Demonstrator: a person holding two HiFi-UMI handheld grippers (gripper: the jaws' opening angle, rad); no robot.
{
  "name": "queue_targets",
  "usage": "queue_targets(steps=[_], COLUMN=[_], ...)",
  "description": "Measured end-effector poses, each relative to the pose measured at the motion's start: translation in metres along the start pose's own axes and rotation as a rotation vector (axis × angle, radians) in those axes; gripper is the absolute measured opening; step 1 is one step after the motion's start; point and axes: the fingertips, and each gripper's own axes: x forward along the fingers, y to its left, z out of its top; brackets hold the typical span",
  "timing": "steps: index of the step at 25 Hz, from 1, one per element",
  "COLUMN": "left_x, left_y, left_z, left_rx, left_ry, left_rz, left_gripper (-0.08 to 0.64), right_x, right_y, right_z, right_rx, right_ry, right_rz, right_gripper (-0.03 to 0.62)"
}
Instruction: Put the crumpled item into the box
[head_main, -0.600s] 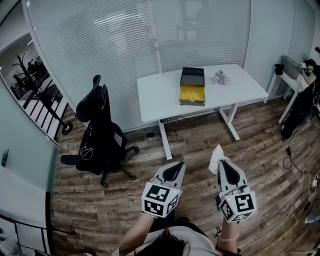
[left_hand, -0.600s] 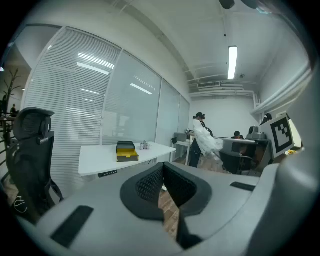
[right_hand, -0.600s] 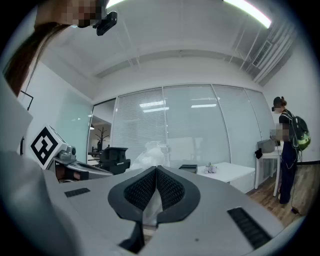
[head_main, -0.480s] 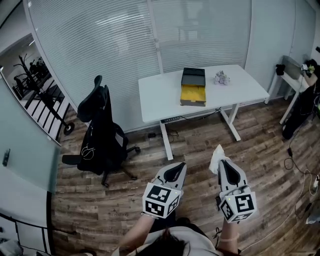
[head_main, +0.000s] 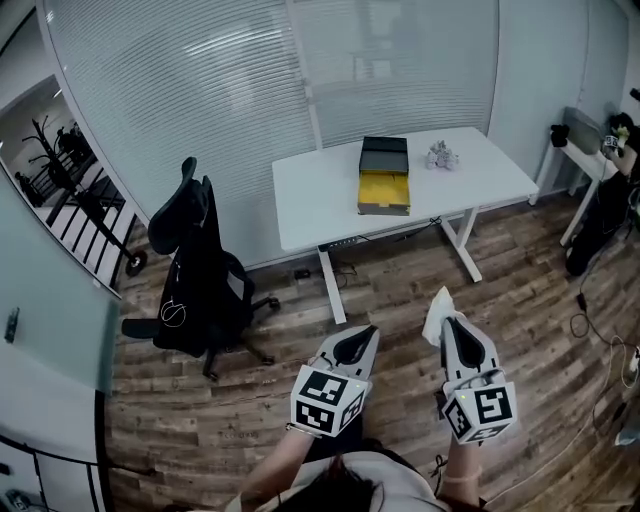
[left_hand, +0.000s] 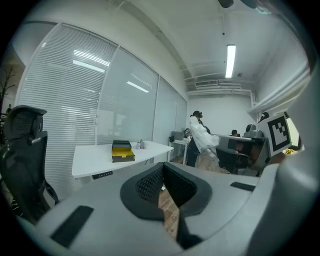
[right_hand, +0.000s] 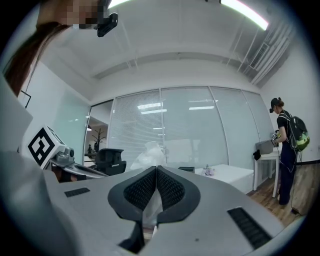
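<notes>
Pinching the crumpled white paper (head_main: 436, 308), the right gripper (head_main: 450, 328) had its jaws closed on it, well apart from the open yellow-lined box (head_main: 384, 188) on the tabletop (head_main: 320, 195); the left gripper (head_main: 360, 338) kept nothing, jaws together.

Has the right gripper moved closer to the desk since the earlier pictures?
No, hardly. In the head view the right gripper, shut on the crumpled item, lies as far below the desk as before, at most a trace rightward.
</notes>
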Motion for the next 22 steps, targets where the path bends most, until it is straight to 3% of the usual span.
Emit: queue_targets(steps=[8, 22], left_x=[0.037, 0.092], left_y=[0.030, 0.104], left_z=[0.009, 0.033], left_rx=[0.001, -0.010], left_ry=[0.002, -0.014], left_rz=[-0.028, -0.061], left_gripper=[0.017, 0.017], right_x=[0.042, 0.134], right_y=[-0.010, -0.025], right_z=[-0.001, 0.007], right_rx=[-0.048, 0.000], right_ry=[0.001, -0.023], right_rz=[-0.007, -0.024], right_gripper=[0.029, 0.029])
